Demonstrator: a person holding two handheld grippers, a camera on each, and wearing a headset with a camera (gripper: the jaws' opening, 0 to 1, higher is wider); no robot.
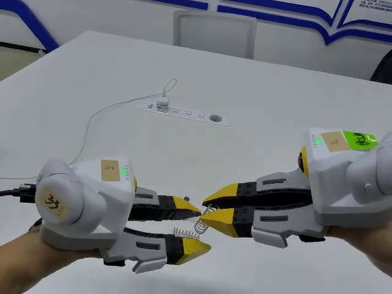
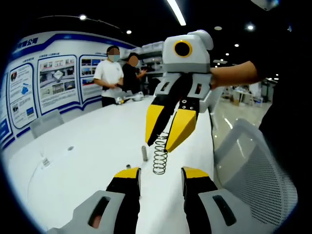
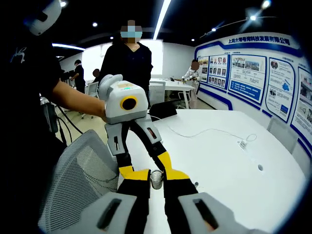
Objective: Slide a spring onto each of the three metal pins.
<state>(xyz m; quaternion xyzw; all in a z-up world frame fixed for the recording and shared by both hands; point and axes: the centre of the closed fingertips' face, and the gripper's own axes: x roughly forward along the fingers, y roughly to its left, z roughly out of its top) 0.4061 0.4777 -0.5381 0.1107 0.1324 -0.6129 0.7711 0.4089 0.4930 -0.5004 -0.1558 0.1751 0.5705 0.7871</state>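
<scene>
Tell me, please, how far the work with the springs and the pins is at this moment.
Done: nothing I can confirm; the pin standing on the table looks bare. In hand: the right gripper is shut on a spring and holds it in front of the open left gripper. Left: this spring must go onto a pin, then the other springs onto theirs.

The thin coiled silver spring (image 2: 160, 158) is read as bare, shiny metal wire. The white tabletop (image 1: 257, 92) is seen smooth and matt. The grey chair back (image 3: 78, 170) is woven mesh.
</scene>
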